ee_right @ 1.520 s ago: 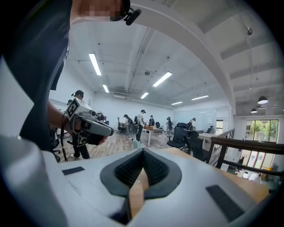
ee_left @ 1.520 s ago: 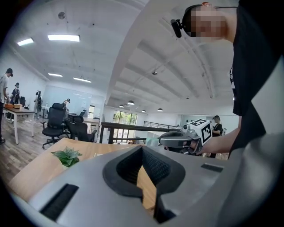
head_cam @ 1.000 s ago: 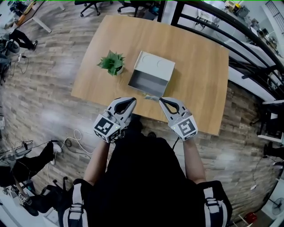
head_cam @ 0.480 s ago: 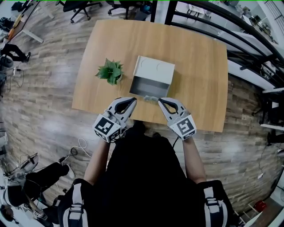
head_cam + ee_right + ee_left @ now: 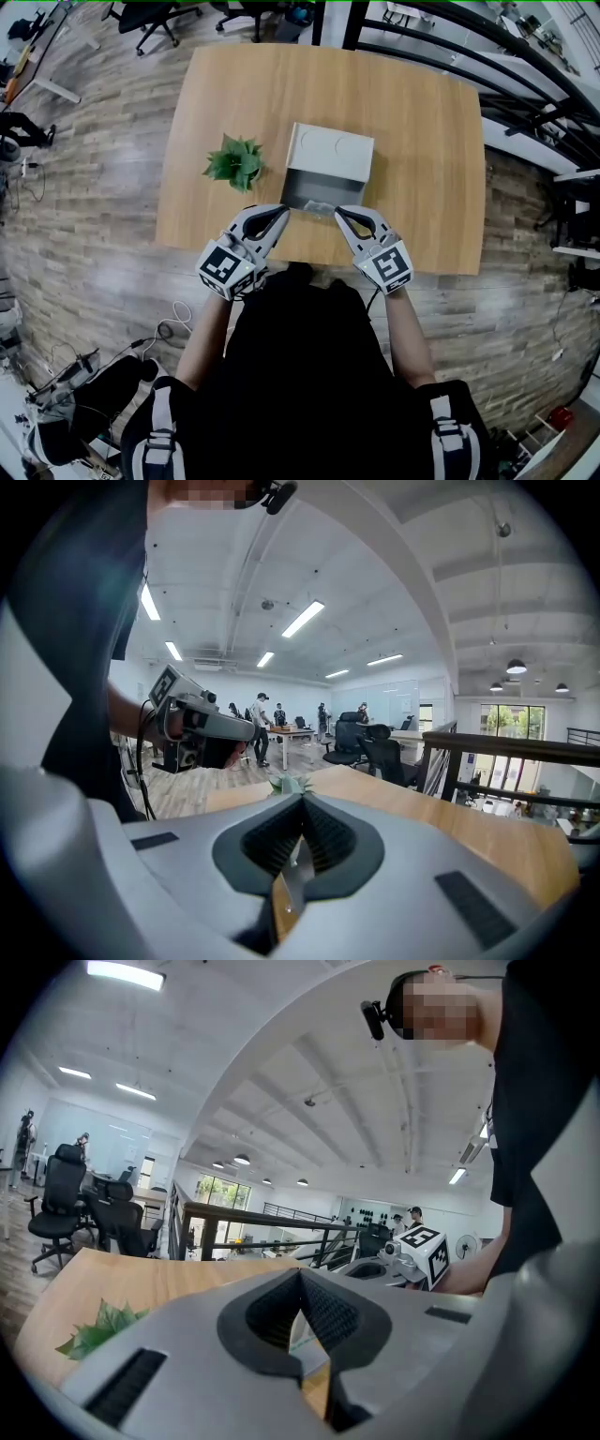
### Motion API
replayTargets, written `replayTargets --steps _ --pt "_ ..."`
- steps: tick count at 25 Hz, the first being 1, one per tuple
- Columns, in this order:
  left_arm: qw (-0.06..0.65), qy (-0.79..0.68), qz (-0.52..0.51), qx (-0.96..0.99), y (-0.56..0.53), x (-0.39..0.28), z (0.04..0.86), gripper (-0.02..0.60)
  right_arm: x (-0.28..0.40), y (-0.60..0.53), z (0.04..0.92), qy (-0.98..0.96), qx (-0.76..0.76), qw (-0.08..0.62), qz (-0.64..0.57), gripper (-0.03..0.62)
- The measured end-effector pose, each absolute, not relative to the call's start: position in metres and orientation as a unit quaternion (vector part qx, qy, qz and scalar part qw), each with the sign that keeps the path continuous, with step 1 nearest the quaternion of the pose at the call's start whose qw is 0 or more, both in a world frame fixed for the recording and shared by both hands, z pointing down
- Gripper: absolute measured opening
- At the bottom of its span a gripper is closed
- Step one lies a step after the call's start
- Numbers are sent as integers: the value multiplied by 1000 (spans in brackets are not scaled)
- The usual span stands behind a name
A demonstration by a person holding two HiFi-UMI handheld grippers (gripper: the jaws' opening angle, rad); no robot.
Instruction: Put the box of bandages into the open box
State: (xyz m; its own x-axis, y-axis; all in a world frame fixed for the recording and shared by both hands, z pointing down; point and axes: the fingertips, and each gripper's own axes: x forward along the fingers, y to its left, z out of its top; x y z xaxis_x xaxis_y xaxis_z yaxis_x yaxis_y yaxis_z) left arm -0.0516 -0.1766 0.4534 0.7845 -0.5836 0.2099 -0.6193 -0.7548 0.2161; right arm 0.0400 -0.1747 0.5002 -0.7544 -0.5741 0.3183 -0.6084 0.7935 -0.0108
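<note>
Closer now to the open box [image 5: 330, 150] on the tabletop [image 5: 422, 141], the right claw [image 5: 339, 212] pinches shut on the box of bandages [image 5: 319, 207] at its front edge; the left claw [image 5: 284, 210] is shut, empty

The pale wooden counter [image 5: 422, 141] carries two things. A small green potted plant [image 5: 234, 161] stands left of centre. Just beside it to the right sits the grey-white open box [image 5: 333, 155], its lid tipped back toward the far side and its hollow facing the near edge.
</note>
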Motion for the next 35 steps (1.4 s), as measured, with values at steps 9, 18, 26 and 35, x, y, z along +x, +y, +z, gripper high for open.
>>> replayTargets --steps 9,18,26,35 --pt "151 -289 62 943 -196 -58 462 23 31 -188 516 -925 334 172 65 25" --pt "156 -253 70 952 -205 -59 474 23 25 -197 532 -913 355 186 84 25" --pt "163 -242 80 953 -204 -58 481 23 25 -209 558 -908 355 191 115 25" --pt "164 -252 89 950 -200 -56 490 23 24 -213 584 -908 338 214 124 25"
